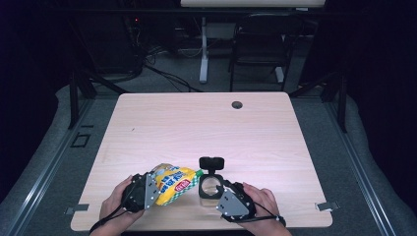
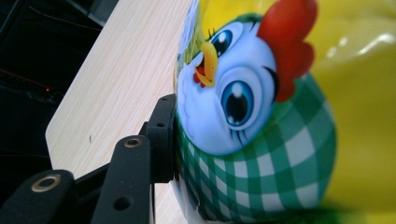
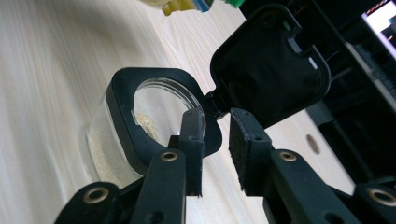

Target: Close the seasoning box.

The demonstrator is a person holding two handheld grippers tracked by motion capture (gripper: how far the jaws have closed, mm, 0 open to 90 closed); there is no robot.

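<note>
Pouring setup, lower centre of frame.
Left tool (image 1: 153,191) grips pouch (image 1: 173,183); right tool (image 3: 215,140) open astride jar rim (image 3: 122,100). Steady jar before tipping.

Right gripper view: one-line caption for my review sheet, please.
Right gripper straddles the black rim of a clear jar whose hinged lid stands open on the wooden table.

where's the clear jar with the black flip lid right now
In the high view the clear jar with the black flip lid stands near the table's front edge, between the yellow snack bag and right gripper.
</note>
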